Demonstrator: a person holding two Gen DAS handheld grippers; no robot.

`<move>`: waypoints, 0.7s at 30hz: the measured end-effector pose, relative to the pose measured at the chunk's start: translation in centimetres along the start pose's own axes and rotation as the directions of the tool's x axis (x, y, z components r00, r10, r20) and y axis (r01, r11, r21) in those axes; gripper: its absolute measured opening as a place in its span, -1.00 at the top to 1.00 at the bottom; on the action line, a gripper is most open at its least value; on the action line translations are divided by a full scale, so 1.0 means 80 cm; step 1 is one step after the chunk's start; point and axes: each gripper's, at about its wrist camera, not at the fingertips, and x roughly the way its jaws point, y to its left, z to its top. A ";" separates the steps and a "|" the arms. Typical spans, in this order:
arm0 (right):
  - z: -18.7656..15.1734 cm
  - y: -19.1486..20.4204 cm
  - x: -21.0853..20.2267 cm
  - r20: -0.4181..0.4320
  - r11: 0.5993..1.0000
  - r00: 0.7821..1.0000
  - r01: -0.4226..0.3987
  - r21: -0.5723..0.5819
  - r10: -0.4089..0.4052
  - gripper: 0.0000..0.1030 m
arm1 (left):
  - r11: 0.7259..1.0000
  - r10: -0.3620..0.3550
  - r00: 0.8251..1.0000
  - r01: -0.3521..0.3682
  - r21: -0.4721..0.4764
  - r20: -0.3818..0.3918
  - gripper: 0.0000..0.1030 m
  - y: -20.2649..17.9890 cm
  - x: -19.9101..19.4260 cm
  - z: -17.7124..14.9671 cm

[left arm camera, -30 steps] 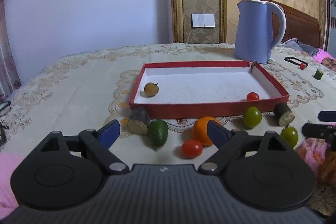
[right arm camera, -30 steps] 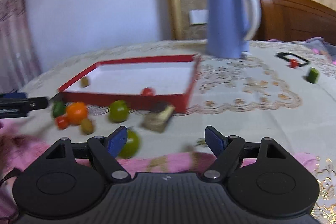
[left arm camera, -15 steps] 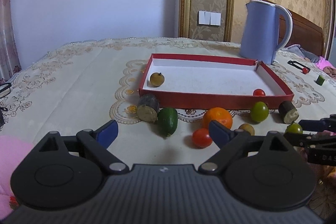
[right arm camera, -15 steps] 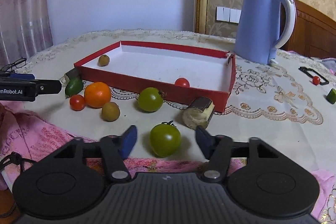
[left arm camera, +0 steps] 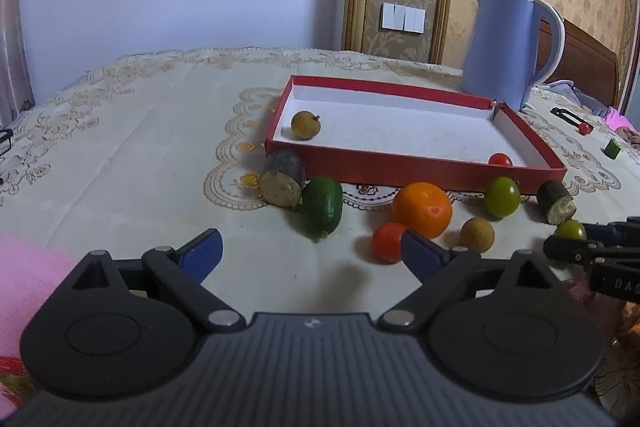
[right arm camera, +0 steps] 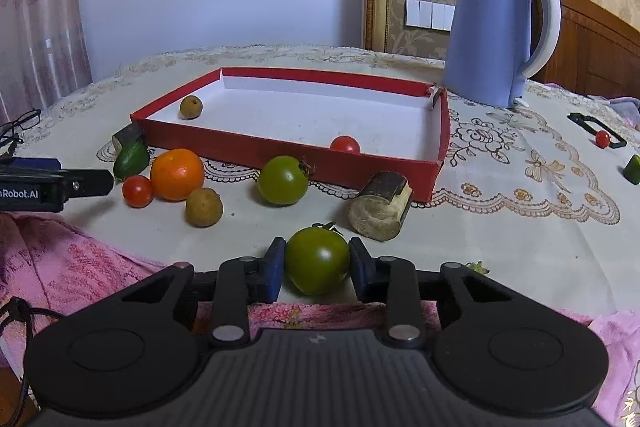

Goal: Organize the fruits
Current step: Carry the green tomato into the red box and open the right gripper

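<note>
We see the right gripper low over the near edge of the desk, its two blue fingers clenched against either side of a dark green tomato; the tomato sits on the cloth, or just above it, we cannot tell which. In the left wrist view this same tomato peeks out between the fingers of the right gripper at the far right.

The left gripper hovers over the desk with its fingers spread wide and grasping nothing. A small red tomato lies just behind its right finger.

The red tray stands in the middle of the desk, in front of a blue kettle. Inside it we find a brownish longan near the left corner and a red cherry tomato against the front wall.

Outside the tray, along its front wall, lie a cut stub of dark-skinned stalk, a green oblong fruit touching it, an orange, a second longan, a lighter green tomato and another cut stub near the right corner. A pink cloth covers the near edge of the desk.
</note>
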 end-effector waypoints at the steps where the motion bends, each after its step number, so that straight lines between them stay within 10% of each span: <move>1: 0.001 0.000 -0.001 0.003 1.000 1.000 0.002 -0.002 -0.002 0.37 | 1.000 0.000 1.000 0.000 -0.002 -0.003 -0.85 0.001 0.001 0.000; 21: 0.100 -0.034 0.044 0.073 0.995 0.992 0.103 -0.009 -0.102 0.37 | 1.000 -0.009 1.000 0.008 -0.024 -0.017 -0.87 0.007 0.007 -0.002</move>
